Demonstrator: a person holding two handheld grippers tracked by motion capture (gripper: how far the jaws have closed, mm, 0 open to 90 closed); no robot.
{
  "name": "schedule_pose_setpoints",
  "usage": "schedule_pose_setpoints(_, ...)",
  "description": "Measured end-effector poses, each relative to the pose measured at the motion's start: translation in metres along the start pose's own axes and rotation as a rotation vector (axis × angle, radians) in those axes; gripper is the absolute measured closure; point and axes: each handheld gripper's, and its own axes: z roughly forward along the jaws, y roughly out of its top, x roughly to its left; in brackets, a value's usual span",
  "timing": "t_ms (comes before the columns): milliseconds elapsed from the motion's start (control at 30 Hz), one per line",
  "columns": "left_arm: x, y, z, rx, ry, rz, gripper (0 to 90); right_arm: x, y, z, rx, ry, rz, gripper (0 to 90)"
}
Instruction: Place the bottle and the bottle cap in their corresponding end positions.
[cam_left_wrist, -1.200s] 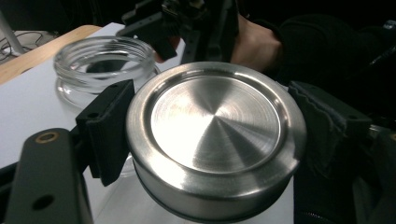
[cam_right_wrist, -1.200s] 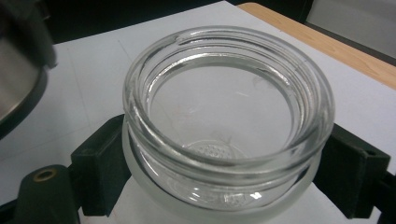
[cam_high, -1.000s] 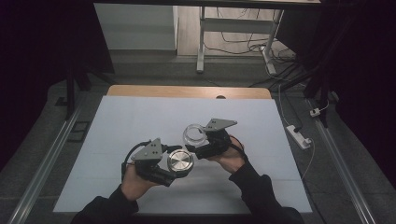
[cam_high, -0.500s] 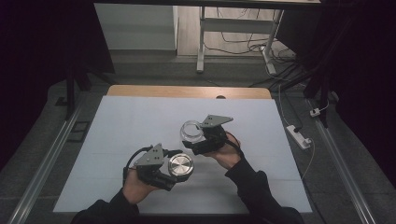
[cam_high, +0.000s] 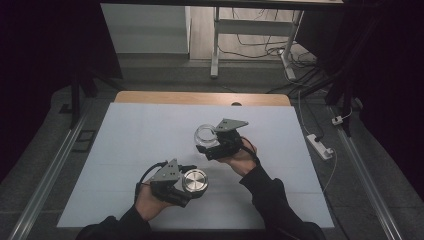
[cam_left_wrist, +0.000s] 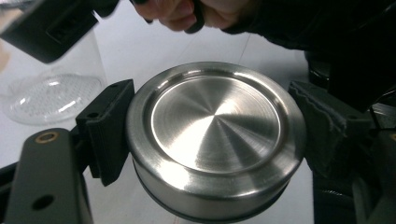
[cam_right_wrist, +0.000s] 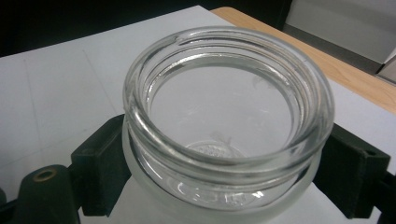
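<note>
- On the white table (cam_high: 125, 150), the left gripper (cam_high: 187, 187) sits lower and nearer the person than a second ago; the lid it carries has drawn away from the jar.
- The right gripper (cam_high: 210, 147) stays where it was, near the table's middle.
- The left gripper clamps a round metal lid (cam_left_wrist: 215, 140) by its rim, one pad on each side; the lid is brushed steel with a raised edge and a flat recessed centre, face toward the camera.
- The right gripper grasps a clear glass jar (cam_right_wrist: 229, 116) below its thick threaded mouth; the jar is open and looks empty.
- Lid and jar are apart, the jar farther from the person.
</note>
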Motion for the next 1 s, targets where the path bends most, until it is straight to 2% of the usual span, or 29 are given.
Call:
schedule_pose_setpoints(300, 0.009, -0.011, 0.014, 0.036, 0.000, -0.046, 20.3, -0.009, 0.003, 0.011, 0.004, -0.025, -0.004, 14.5)
schedule_pose_setpoints(567, 0.013, -0.016, 0.032, 0.084, 0.003, -0.052, 20.2, -0.018, 0.004, 0.023, 0.010, -0.042, -0.003, 14.5)
schedule_pose_setpoints(833, 0.017, -0.020, 0.044, 0.130, 0.027, -0.060, 20.2, -0.023, 0.006, 0.033, 0.006, -0.053, -0.010, 14.5)
schedule_pose_setpoints(1000, 0.020, -0.022, 0.053, 0.165, 0.042, -0.051, 20.2, -0.028, 0.004, 0.039, 0.019, -0.062, -0.008, 14.5)
